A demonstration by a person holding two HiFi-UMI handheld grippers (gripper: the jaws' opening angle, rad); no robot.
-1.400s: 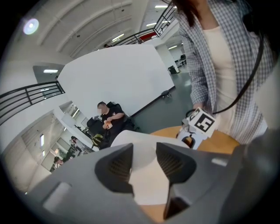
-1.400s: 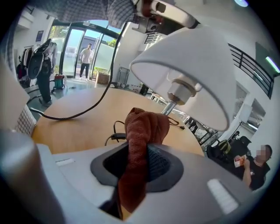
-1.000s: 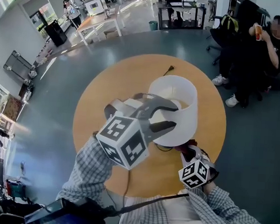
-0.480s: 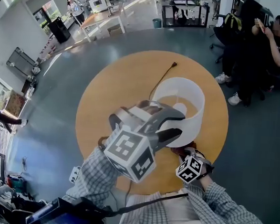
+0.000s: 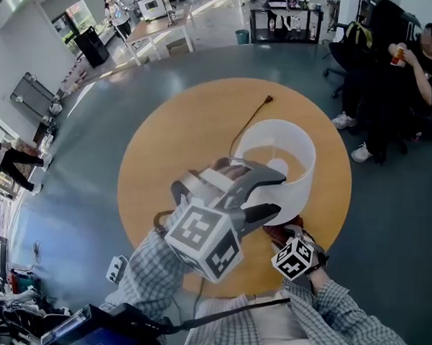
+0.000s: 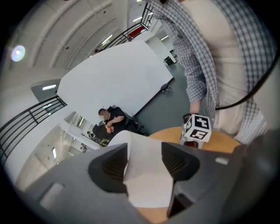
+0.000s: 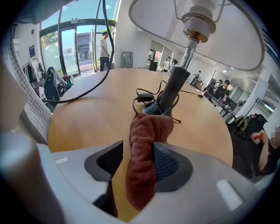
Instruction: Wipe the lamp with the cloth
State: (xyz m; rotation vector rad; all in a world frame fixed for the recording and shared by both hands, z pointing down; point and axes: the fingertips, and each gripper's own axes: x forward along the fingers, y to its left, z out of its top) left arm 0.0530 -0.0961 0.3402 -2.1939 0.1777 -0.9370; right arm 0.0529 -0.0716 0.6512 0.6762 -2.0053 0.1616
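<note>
Although the red-brown cloth (image 7: 142, 148) sits between the pads of the right claw (image 7: 136, 162), that claw has just been opening. A gap shows at one pad and the cloth merely leans on the other. Its far end is bunched close to the dark base (image 7: 158, 107) of the lamp (image 7: 177, 83); whether it touches I cannot tell. The left claw (image 6: 144, 164) has been opening too. Its jaws stand apart with the wall of the white shade (image 5: 276, 161) between them, not pinched.

This looks like a pause in the wiping low on the lamp, with both grips let go. Before any further stroke the right claw would have to close on the cloth again, or the cloth will slump onto the table. The left claw would do well to steady the shade once more, since a tall lamp may rock under a push.

The lamp stands upright toward the near right of a round, orange-tan table (image 5: 174, 143). Nothing else lies on it except the black cord (image 5: 245, 126), which runs from the base toward the far edge. Beyond is a grey-blue floor (image 5: 91, 159) in a large open hall. A seated person (image 5: 422, 68) in dark clothes is at the far right, with white tables (image 5: 155, 35) and a black shelf unit (image 5: 282, 21) farther off.
</note>
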